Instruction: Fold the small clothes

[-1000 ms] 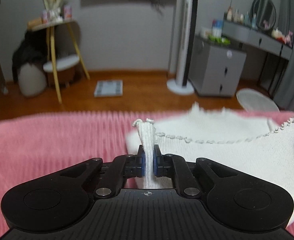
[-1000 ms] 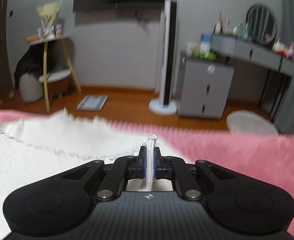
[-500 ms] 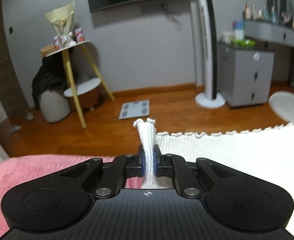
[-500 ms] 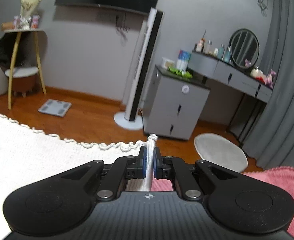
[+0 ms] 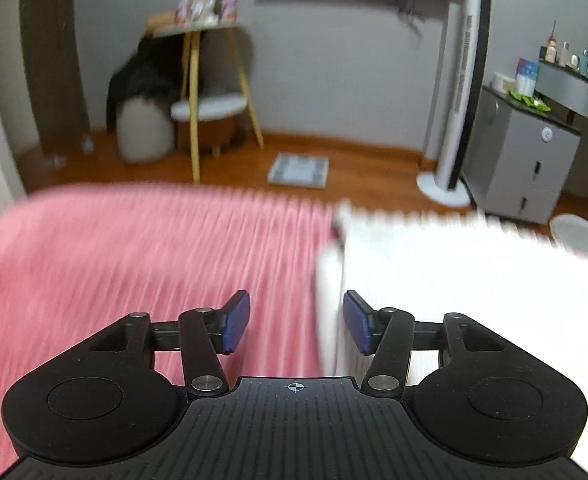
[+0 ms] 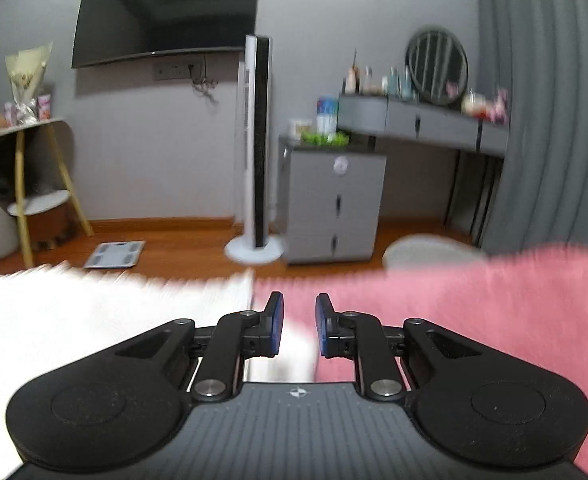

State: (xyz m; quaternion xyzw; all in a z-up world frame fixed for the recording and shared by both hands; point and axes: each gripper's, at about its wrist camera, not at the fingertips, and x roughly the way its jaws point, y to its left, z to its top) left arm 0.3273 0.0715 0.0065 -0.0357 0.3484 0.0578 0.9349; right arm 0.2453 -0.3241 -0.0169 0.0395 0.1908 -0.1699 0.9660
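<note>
While both claws have just been opening, the left claw (image 5: 296, 325) released wide and the right claw (image 6: 298, 330) parted slightly, the white knit top (image 5: 474, 272) lies let go on the pink blanket (image 5: 133, 256) (one fold seemingly laid, more likely remaining).

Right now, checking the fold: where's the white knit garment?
The white knit garment lies on the pink blanket, right in the left-wrist view, left in the right-wrist view.

Dim, motion-blurred fisheye (edges warped)
</note>
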